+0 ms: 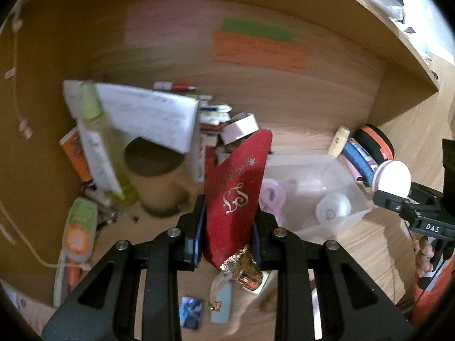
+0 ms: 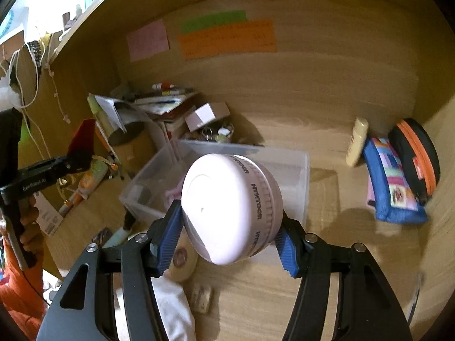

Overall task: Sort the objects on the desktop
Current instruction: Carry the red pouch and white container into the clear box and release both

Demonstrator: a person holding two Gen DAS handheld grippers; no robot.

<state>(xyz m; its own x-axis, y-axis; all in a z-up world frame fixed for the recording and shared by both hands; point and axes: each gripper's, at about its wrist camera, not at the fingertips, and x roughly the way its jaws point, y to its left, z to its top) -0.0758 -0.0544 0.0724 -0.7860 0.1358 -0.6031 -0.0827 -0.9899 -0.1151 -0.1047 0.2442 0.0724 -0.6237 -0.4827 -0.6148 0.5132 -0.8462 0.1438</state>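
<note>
Left gripper [image 1: 227,236]: jaws closed narrow on a red glittery pouch [image 1: 236,196], gripped at its lower part between the blue pads [image 1: 196,238]. The pouch rises forward from the jaws, tilted to the right, and carries a gold ornamental emblem and small gold characters that are too blurred to read. A crumpled gold foil tag [image 1: 244,267] hangs at its lower end, below the jaws.

Right gripper [image 2: 230,241]: jaws closed on a round pale pink jar [image 2: 230,207], held on its side with the lid facing the camera; the blue pads [image 2: 170,238] press on opposite sides of the rim. Dark lettering repeated around the rim reads "HYHTOOR", as far as it can be made out. The jar is held above the near wall of a clear plastic bin [image 2: 295,176] standing on the wooden desk [image 2: 327,113].

Further markings: the left tool's body, seen in the right wrist view, is printed "Gen Robot AI"; the right tool's body, seen in the left wrist view, is printed "DAS". Pink, green and orange sticky notes [image 2: 227,39] on the back panel carry writing that is illegible
</note>
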